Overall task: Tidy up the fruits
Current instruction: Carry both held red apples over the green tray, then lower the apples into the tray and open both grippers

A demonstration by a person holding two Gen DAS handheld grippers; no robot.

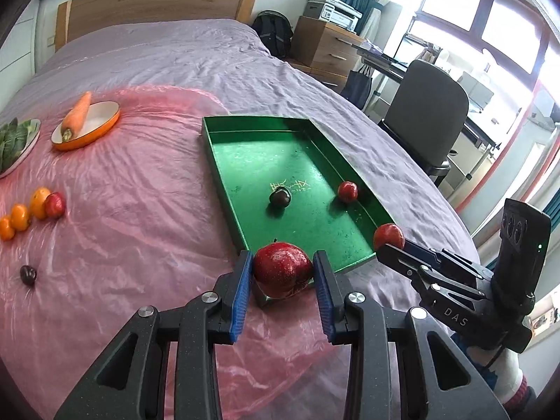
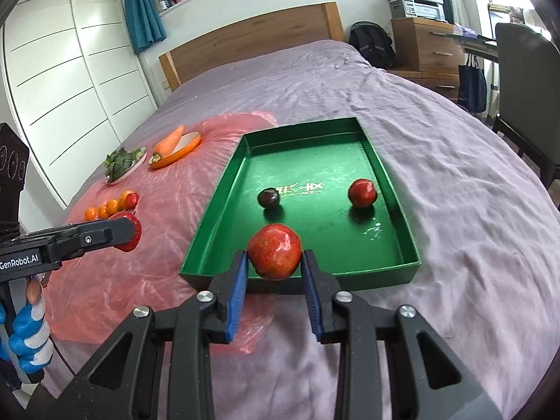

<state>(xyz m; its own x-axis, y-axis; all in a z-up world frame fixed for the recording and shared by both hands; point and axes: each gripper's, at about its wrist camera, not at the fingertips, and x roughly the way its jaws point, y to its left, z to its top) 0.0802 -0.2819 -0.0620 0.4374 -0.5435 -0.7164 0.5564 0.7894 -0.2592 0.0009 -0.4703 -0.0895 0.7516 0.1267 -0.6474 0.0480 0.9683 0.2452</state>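
Note:
My left gripper (image 1: 282, 262) is shut on a dark red apple (image 1: 282, 274), held just over the near corner of the green tray (image 1: 252, 154). To its right, my right gripper (image 1: 390, 245) is shut on a lighter red apple (image 1: 387, 233) above the tray's near right corner. In the right wrist view that apple (image 2: 274, 252) sits between the blue pads of the right gripper (image 2: 274, 262), over the tray's (image 2: 315, 161) front wall. The left gripper (image 2: 127, 232) shows at the left with its apple. Inside the tray lie a dark plum (image 2: 268, 197) and a red fruit (image 2: 362, 192).
On the pink plastic sheet (image 1: 140, 210) lie several small oranges (image 1: 21, 217), a red fruit (image 1: 55, 204) and a dark plum (image 1: 28, 274). Further back stand an orange bowl with a carrot (image 1: 78, 113) and a plate of greens (image 1: 14, 140). A chair (image 1: 427, 112) stands beside the bed.

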